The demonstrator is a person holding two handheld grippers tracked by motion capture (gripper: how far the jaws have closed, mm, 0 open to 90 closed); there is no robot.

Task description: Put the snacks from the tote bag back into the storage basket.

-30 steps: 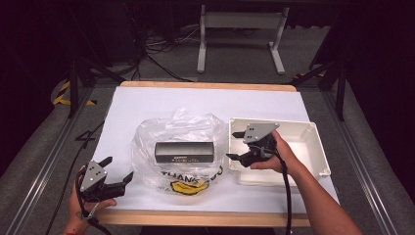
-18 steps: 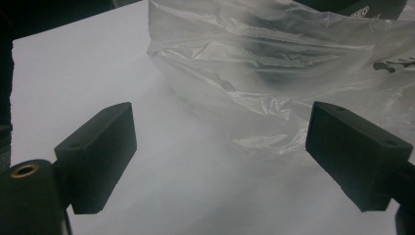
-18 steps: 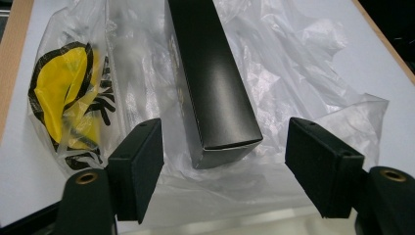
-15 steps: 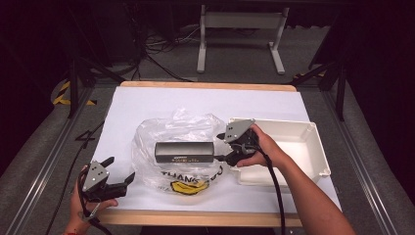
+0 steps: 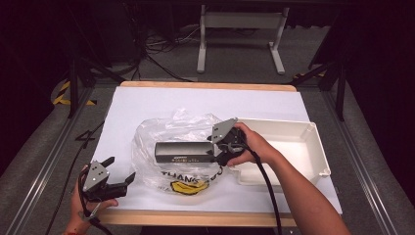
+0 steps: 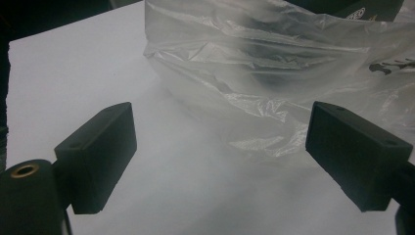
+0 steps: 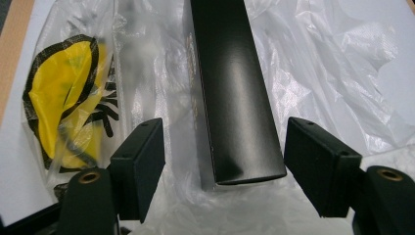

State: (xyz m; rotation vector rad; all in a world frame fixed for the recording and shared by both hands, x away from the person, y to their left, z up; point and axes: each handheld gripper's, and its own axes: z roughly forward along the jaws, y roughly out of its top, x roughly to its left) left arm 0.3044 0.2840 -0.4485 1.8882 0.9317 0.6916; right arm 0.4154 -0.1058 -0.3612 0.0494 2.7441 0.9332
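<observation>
White sheet over a wooden table (image 5: 205, 86), dark floor and cables behind it. In the middle lies a clear plastic bag (image 5: 161, 134), crumpled, with a yellow smiley and black lettering on the near side. On top of the bag sits a long black box (image 5: 183, 152), lying flat, its long axis running left to right. To the right, touching the bag's edge, a white tray (image 5: 318, 152).

The right gripper (image 5: 219, 152) is at the box's right end, jaws spread wide. In the right gripper view the box end (image 7: 247, 166) sits between the two pads with a gap on each side, nothing clamped.

The left gripper (image 5: 120, 182) is low at the table's near left corner, just off the bag, jaws wide apart and holding nothing; its own view looks over bare white sheet toward the bag's folds (image 6: 274, 83).
</observation>
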